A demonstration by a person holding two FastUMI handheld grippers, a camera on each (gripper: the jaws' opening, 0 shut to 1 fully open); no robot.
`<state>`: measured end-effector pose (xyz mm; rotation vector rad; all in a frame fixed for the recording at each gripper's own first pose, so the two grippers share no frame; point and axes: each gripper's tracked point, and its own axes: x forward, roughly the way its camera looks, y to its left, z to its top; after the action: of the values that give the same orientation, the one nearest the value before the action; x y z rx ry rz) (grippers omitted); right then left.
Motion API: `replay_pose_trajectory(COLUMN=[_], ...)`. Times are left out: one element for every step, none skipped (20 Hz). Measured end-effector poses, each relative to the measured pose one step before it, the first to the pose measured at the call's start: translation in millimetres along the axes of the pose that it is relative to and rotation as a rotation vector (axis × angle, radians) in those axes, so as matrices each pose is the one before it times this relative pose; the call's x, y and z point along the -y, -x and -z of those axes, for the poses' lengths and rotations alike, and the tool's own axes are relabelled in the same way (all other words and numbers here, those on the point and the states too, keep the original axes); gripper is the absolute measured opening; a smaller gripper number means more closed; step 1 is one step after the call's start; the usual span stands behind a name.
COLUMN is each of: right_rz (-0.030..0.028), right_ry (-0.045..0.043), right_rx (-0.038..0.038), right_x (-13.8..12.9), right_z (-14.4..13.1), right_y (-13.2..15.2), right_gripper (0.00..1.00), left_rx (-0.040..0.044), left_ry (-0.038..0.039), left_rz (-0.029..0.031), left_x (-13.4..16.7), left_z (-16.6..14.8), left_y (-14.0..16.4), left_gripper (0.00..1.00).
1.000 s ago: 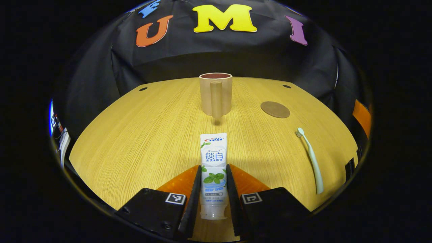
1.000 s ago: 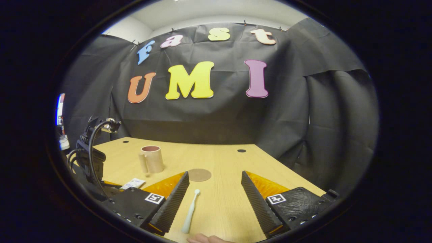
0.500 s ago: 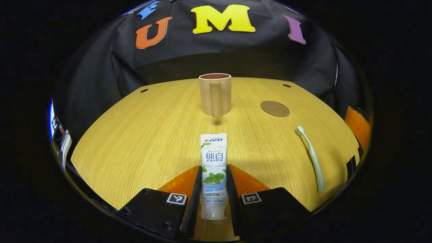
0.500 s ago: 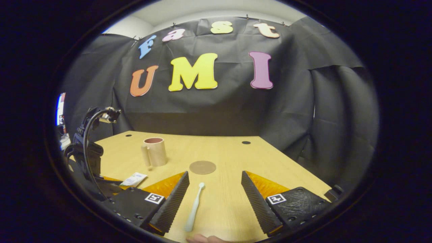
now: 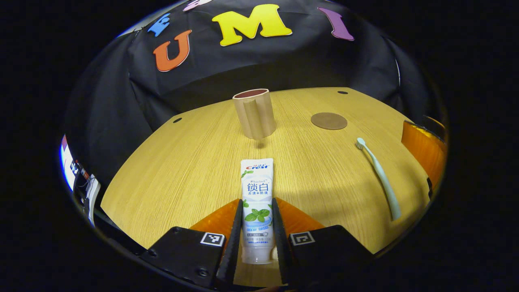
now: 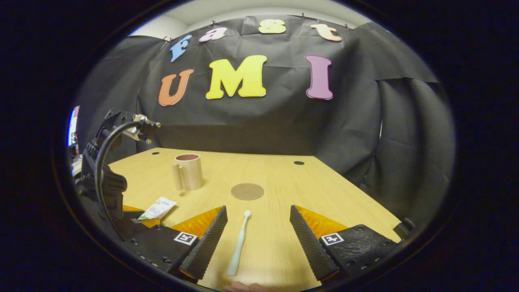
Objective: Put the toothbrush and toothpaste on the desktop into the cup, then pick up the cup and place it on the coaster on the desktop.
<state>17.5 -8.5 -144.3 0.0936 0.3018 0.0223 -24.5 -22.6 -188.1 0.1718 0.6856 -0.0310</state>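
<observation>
Farthest left on the desk [image 5: 170,162] is the left gripper [image 5: 256,227], its two fingers pressed against either side of the paste [image 5: 257,194], gripping the tube near its cap end while the crimped end points ahead at the cup [image 5: 253,112]. In the right gripper view the tube's far end [image 6: 157,208] looks slightly raised off the wood, though I cannot tell for sure. The cup stands upright, handle toward the left gripper, mouth open and nothing visible inside. To its right lies the coaster [image 5: 329,121], flat and bare, well apart from the cup. Further right the brush [image 5: 379,174] lies on the desk, head toward the coaster. The right gripper [image 6: 258,239] hovers over it with fingers wide apart, the brush lying between them nearer the left finger and touching neither. What could go wrong, in my judgement: the grip sits low on a soft tube, so the long free end may sag or swing on the carry and strike the cup's rim, and the cup (light-looking, unheld) could tip or skid toward the edge. Squeezing harder to steady it may buckle the tube or let it squirt out of the fingers. On the right, closing off-centre on the thin brush could roll it away instead of pinching it, and a flat handle on the desk leaves little to catch.
</observation>
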Motion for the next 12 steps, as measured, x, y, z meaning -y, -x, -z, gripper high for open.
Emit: replay_pose_trajectory(right_rz=[-0.00279,-0.00004,-0.00075,-0.00212,-0.00642,-0.00288,0.0005,0.00066,-0.00363,0.00398,-0.00043,0.00142], right_ry=[0.00525,0.00927,0.01052,0.0096,0.00878,0.00763,0.00924,0.00826,0.00008,-0.00102,0.00171,0.00212], right_rx=[-0.01324,-0.01352,-0.01247,-0.01303,-0.01262,-0.01515,-0.01769,-0.02108,-0.02271,-0.02296,-0.01123,-0.01931], right_x=[-1.36,-1.84,-1.39,-2.39,-3.29,-3.62,-2.77,-2.14,-3.49,-2.03,-3.04,-2.01], right_z=[3.14,4.02,1.96,2.93,3.76,6.31,4.26,4.98,3.1,4.53,0.96,4.5], right_y=[-0.51,-1.32,-1.34,-2.27,-0.24,0.76,-1.31,-2.49,-2.11,-1.79,-1.92,-1.92], right_gripper=[0.94,0.95,0.94,0.94,0.94,0.95,0.94,0.95,0.95,0.95,0.95,0.96], left_rx=[-0.00013,0.00236,0.00983,0.0141,0.00701,0.0077,0.00955,-0.00045,-0.00207,-0.00034,0.00057,0.00511], left_ry=[0.0263,0.03114,0.03275,0.03393,0.02617,0.01465,0.00742,0.00777,0.00933,0.00742,0.01219,0.01166], left_rz=[0.01173,0.00883,0.01473,0.01503,0.0098,0.00277,-0.00236,-0.00347,0.00103,0.00557,0.00151,0.00011], left_x=[1.74,0.99,1.62,1.41,-0.66,-0.57,-0.76,-0.6,0.97,0.33,-0.13,-0.31], left_z=[0.11,-0.21,-2.1,-1.75,0.54,-0.7,-1.82,0.17,0.27,-1.11,-0.68,-1.48], left_y=[0.44,0.21,0.36,-0.24,-0.06,-0.45,0.34,-0.42,-0.06,1.11,0.59,0.01], left_gripper=[0.45,0.45,0.45,0.45,0.45,0.45,0.45,0.45,0.45,0.45,0.45,0.45])
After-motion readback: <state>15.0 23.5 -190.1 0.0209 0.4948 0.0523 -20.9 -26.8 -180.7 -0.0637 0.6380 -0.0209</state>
